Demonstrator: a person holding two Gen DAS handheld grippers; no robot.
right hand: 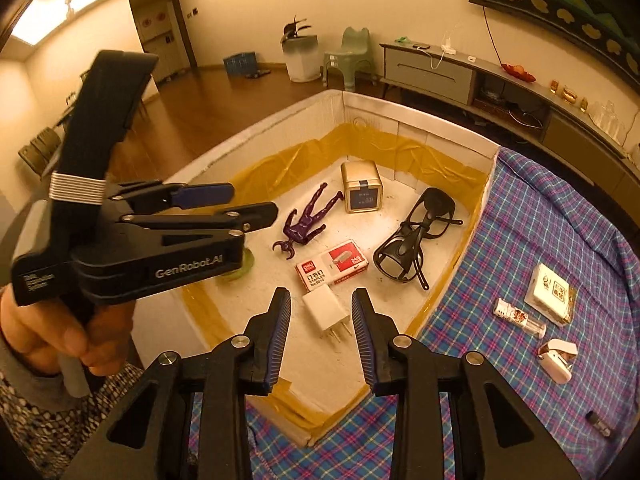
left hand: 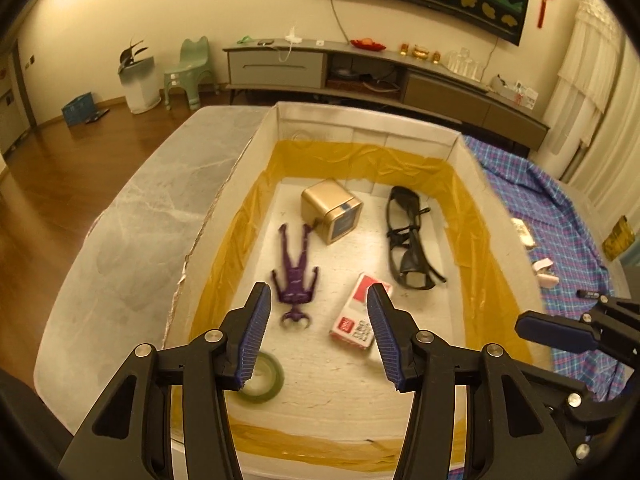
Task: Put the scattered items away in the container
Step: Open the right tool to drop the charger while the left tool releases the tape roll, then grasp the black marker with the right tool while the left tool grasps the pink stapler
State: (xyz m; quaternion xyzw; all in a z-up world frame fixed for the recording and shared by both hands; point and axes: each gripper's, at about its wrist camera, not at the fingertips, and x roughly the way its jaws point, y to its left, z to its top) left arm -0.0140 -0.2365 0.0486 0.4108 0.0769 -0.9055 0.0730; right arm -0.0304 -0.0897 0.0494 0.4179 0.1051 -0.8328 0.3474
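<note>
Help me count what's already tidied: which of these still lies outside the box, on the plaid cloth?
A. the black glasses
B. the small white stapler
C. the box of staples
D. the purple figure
B: the small white stapler lies on the plaid cloth, while the other three lie inside the box.

Grey marble worktop point(left hand: 132, 216) carries white box point(left hand: 362, 120), checked cloth point(right hand: 532, 216); stapler point(right hand: 558, 358), card packet point(right hand: 552, 294), tube point(right hand: 520, 317) on cloth.

Inside the white box point(right hand: 416, 128) we count six items: one figure point(right hand: 306, 220), cube point(right hand: 362, 192), glasses point(right hand: 416, 240), staple box point(right hand: 332, 268), charger point(right hand: 326, 312), tape roll point(left hand: 262, 380). Beside it, four small items on the cloth point(right hand: 540, 220).
</note>
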